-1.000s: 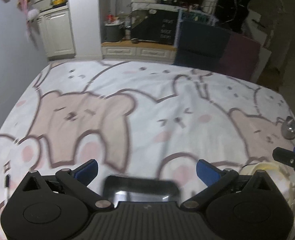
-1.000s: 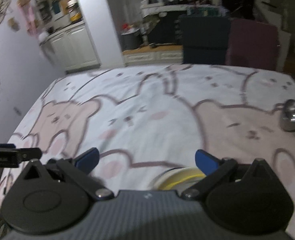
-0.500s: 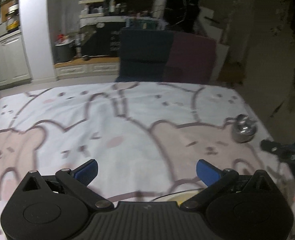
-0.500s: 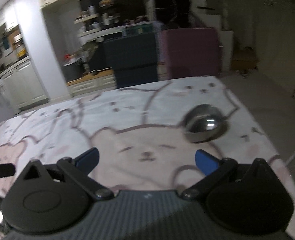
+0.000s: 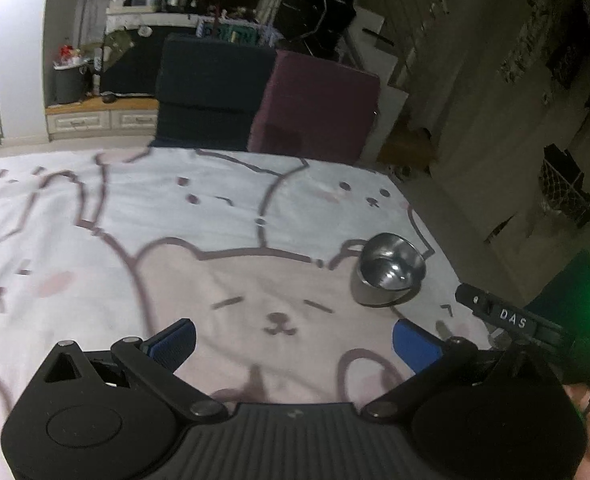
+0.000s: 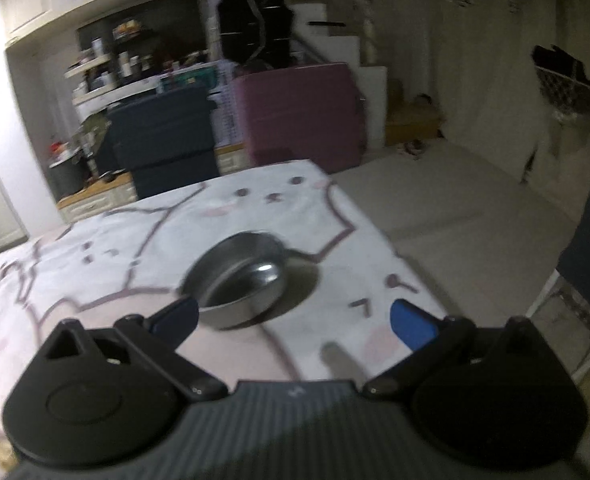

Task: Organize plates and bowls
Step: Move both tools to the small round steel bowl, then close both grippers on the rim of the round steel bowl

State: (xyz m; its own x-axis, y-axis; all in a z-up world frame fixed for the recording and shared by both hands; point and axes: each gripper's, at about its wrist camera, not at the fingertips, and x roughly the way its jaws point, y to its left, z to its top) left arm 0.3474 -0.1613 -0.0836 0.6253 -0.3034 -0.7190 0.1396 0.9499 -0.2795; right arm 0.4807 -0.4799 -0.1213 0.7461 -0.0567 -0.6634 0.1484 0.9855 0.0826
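On the bear-print cloth (image 5: 223, 216), steel bowl (image 6: 237, 280) upright, mouth up, both hand-held grippers wide open, empty.

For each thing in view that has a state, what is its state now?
Metal bowl: upright, empty, resting on the bear-print cloth, not held.
Left tool: open, empty.
Right tool: open, empty, bowl just ahead of its left finger.

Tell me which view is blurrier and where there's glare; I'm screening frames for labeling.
Right wrist view: motion-smeared, steel bowl soft. Left wrist view: sharper; steel bowl crisp with glints, green glow at the right edge; both dim.
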